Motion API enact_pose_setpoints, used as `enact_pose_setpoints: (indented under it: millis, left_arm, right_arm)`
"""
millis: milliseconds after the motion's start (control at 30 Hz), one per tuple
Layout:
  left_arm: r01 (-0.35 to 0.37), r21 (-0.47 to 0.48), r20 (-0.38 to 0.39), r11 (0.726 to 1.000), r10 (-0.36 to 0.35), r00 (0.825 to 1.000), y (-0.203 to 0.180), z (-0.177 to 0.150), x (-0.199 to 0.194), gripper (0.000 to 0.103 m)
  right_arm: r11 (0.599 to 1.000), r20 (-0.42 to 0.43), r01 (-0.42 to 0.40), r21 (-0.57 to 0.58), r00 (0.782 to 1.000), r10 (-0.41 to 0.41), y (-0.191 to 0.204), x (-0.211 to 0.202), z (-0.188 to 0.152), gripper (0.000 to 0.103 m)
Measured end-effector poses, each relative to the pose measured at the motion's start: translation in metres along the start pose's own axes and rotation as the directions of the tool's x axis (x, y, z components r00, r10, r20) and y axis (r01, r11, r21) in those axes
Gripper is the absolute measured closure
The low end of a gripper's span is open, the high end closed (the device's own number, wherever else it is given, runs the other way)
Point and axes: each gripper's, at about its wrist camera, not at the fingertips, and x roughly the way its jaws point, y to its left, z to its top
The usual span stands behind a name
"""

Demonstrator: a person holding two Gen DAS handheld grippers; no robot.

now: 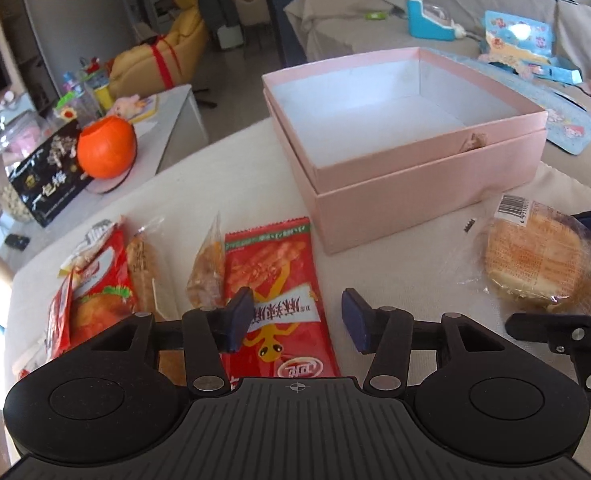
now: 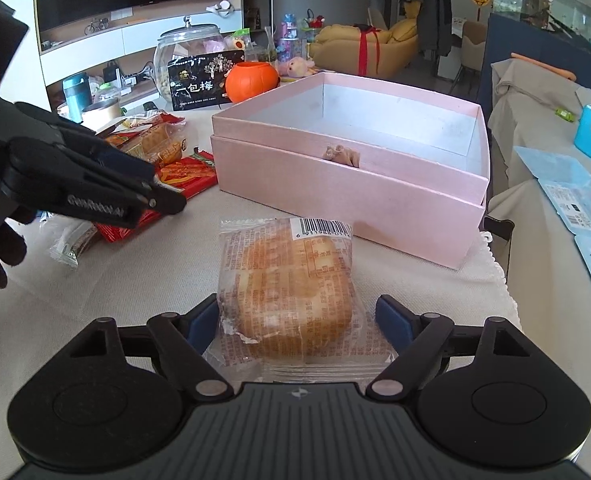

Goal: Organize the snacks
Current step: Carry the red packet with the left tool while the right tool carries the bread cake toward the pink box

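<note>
An open pink box (image 1: 399, 176) sits on the pale tablecloth, its white inside bare; it also shows in the right wrist view (image 2: 347, 184). My left gripper (image 1: 297, 320) is open above a red snack packet (image 1: 275, 280), its jaws to either side of the packet's right half. More wrapped snacks (image 1: 107, 276) lie to the left. My right gripper (image 2: 295, 320) is open, with a clear-wrapped round bread (image 2: 291, 292) lying between its jaws; the bread also shows in the left wrist view (image 1: 543, 264). The left gripper appears in the right wrist view (image 2: 95, 184).
A black tea box (image 1: 51, 176), an orange pumpkin pot (image 1: 105, 146) and a glass jar (image 2: 183, 60) stand at the table's far side. Blue toy packaging (image 1: 523, 48) lies on the sofa behind the box. The tablecloth edge (image 2: 499, 268) runs right of the bread.
</note>
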Motion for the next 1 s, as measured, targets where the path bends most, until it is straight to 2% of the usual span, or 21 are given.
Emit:
enact_pose_setpoints:
  millis: [100,200,267,367,533,633,833,933,1000]
  left_arm:
    - [0.039,-0.026,-0.013,0.999,-0.039,0.999,0.011,0.003,-0.001,0.047]
    - [-0.015,-0.029,-0.016,0.999,0.014,1.0,0.022,0.004,0.0,0.046]
    - [-0.027,-0.049,-0.033,0.998,0.025,0.999,0.028,0.004,0.005,0.046]
    - [-0.013,-0.081,-0.031,0.997,0.011,0.999,0.036,0.006,0.012,0.045]
    - [-0.001,-0.204,-0.041,0.979,-0.007,0.999,0.054,0.012,0.024,0.042]
    - [0.007,-0.212,-0.037,0.977,-0.015,0.999,0.055,0.01,0.022,0.043]
    - [0.118,-0.183,-0.004,0.976,-0.121,0.993,0.031,-0.015,-0.009,0.044]
    - [0.119,-0.145,0.009,0.982,-0.119,0.993,0.011,-0.036,-0.031,0.043]
    - [0.181,-0.164,0.009,0.97,-0.182,0.983,0.005,-0.048,-0.045,0.042]
  right_arm:
    - [1.0,0.001,-0.003,0.002,1.0,0.003,0.0,0.0,0.0,0.02]
    - [1.0,0.002,-0.003,0.002,1.0,0.003,0.0,0.0,0.0,0.02]
    - [1.0,0.003,-0.004,0.003,1.0,0.004,0.0,0.0,0.0,0.02]
    - [1.0,0.003,-0.004,0.003,1.0,0.004,0.0,0.0,0.0,0.02]
    - [1.0,0.003,-0.004,0.003,1.0,0.004,0.0,0.0,0.0,0.02]
    - [1.0,0.003,-0.005,0.004,1.0,0.005,0.0,0.0,0.0,0.02]
    - [1.0,0.004,-0.008,0.005,1.0,0.008,-0.001,0.0,0.001,0.019]
    - [1.0,0.003,-0.007,0.004,1.0,0.007,0.0,0.0,0.001,0.019]
    - [1.0,0.003,-0.005,0.001,1.0,0.005,-0.001,0.0,0.001,0.019]
